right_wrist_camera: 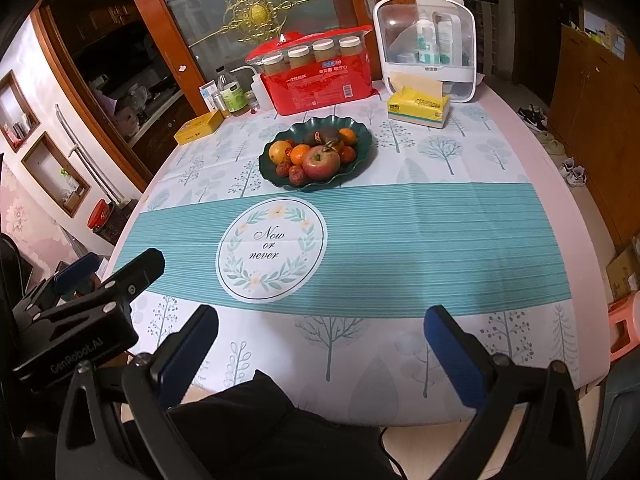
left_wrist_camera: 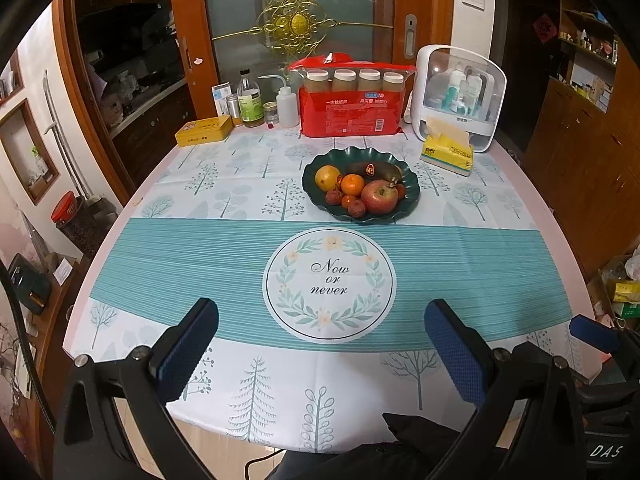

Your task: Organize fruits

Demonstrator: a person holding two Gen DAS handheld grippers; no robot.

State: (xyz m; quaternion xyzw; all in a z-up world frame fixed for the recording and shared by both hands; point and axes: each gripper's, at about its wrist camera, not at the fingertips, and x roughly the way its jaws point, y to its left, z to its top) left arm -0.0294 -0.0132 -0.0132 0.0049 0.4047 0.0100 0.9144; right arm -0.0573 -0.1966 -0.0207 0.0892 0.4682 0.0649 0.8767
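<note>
Tools (left_wrist_camera: 320, 344) (right_wrist_camera: 320, 350) empty, plate (left_wrist_camera: 316, 196) holding fruit (left_wrist_camera: 379, 197)

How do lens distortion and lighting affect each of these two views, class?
Left wrist view: table edge bows, corners go black, fruit plate sharp. Right wrist view: the same bowing, glare on the clear storage box, dim cupboards at right.
</note>
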